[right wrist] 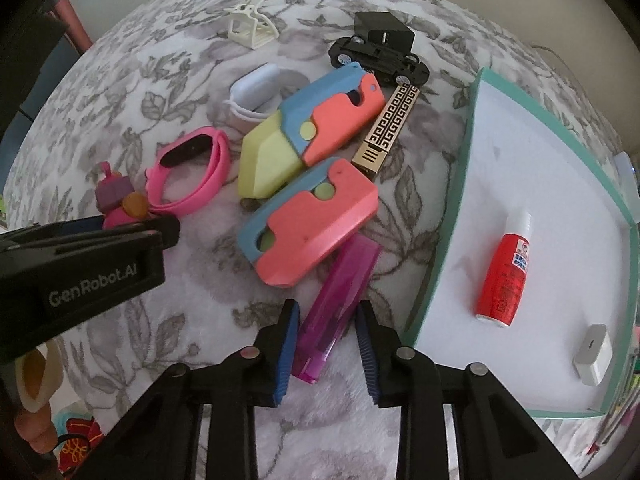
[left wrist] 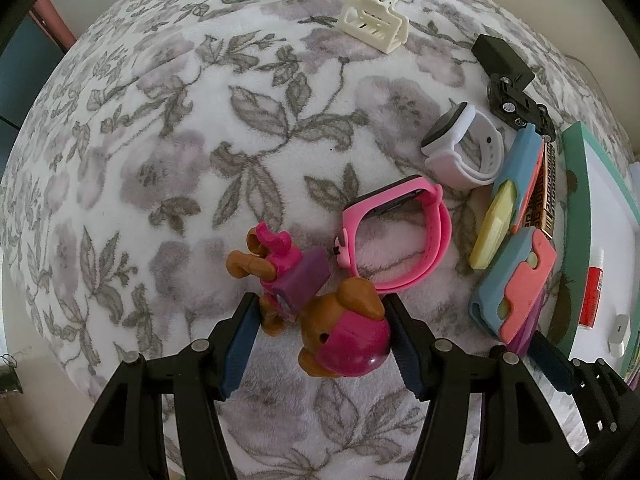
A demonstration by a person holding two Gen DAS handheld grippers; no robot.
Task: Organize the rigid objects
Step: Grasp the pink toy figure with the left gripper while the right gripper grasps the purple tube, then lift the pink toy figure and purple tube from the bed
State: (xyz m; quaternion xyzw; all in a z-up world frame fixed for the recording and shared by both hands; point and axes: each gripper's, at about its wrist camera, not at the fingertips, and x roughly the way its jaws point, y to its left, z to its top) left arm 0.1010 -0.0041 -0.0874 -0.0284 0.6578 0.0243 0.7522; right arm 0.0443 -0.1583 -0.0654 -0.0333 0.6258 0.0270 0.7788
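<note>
Your right gripper (right wrist: 326,344) is spread open around the near end of the purple translucent cutter (right wrist: 340,308), which lies flat on the floral blanket (right wrist: 200,320); the pads sit either side of it with a gap showing, so nothing is gripped yet. Your left gripper (left wrist: 320,344) also stands wide, straddling the toy pup (left wrist: 320,316) in its pink suit. Its right pad looks to be against the pup's head, but I can't tell whether the left one touches. "GenRobot.AI" is printed on the left gripper's housing in the right wrist view.

Judging by how things lie, you're early in the job. Only two items sit in the teal-rimmed tray (right wrist: 460,216): the red glue bottle (right wrist: 505,276), whose label is too blurred to read, and a small white block (right wrist: 592,354) near the tray's corner.

Everything else is on the blanket. Just past the cutter is the folded toy knife (right wrist: 312,224) in coral and blue, and beyond it the open toy knife (right wrist: 312,132) with its yellow blade out. Left of those lie the pink wristband (right wrist: 188,172) and the white watch (right wrist: 260,92). The gold patterned bar (right wrist: 390,132) lies between the knives and the tray. Farthest out are the black toy car (right wrist: 380,60), the black box (right wrist: 384,28) behind it and the cream hair claw (right wrist: 250,26).
</note>
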